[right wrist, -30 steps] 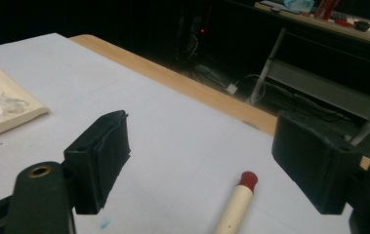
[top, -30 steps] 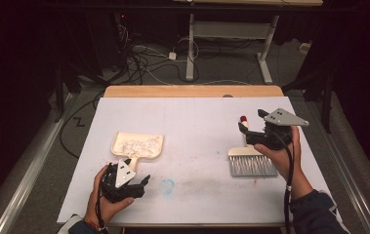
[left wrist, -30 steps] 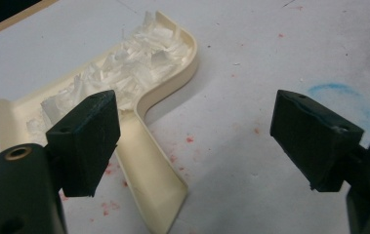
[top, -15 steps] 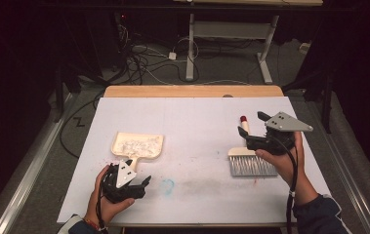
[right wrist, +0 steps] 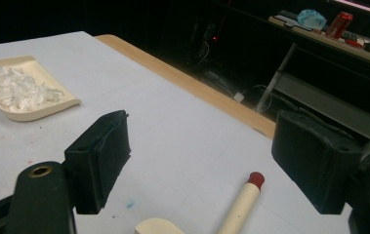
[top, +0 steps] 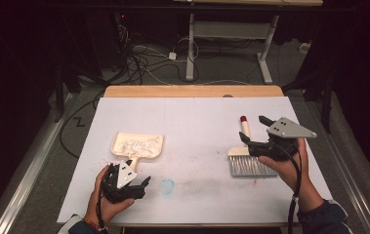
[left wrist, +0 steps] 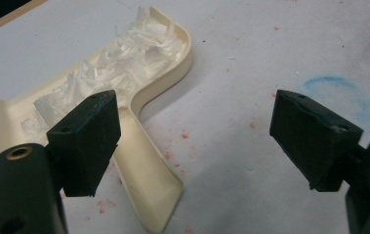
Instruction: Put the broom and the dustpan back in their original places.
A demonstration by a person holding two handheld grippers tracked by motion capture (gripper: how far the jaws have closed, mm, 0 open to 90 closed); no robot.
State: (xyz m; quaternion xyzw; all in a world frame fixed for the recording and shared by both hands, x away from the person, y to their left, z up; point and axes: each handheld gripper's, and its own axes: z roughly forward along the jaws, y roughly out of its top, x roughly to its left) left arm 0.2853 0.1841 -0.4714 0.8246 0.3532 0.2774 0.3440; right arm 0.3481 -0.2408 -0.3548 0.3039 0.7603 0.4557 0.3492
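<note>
Left gripper [left wrist: 192, 141]: fingers [left wrist: 87, 139] spread wide, holding nothing, hovering over the handle of the cream dustpan [top: 137, 146]. Right gripper [right wrist: 207, 161]: fingers [right wrist: 102, 156] also wide open and empty, above the red-tipped handle of the hand brush [top: 245, 158]. Dustpan lying flat at the left of the worktop [top: 192, 117], full of white paper shreds [left wrist: 124, 53]; brush well apart at the right. Possible trouble: a tilted lift of the pan, spilling the shreds back out. White surface marked by red specks and a blue smudge [top: 167, 185]; dark room behind, with cables [top: 143, 58] on the floor.
</note>
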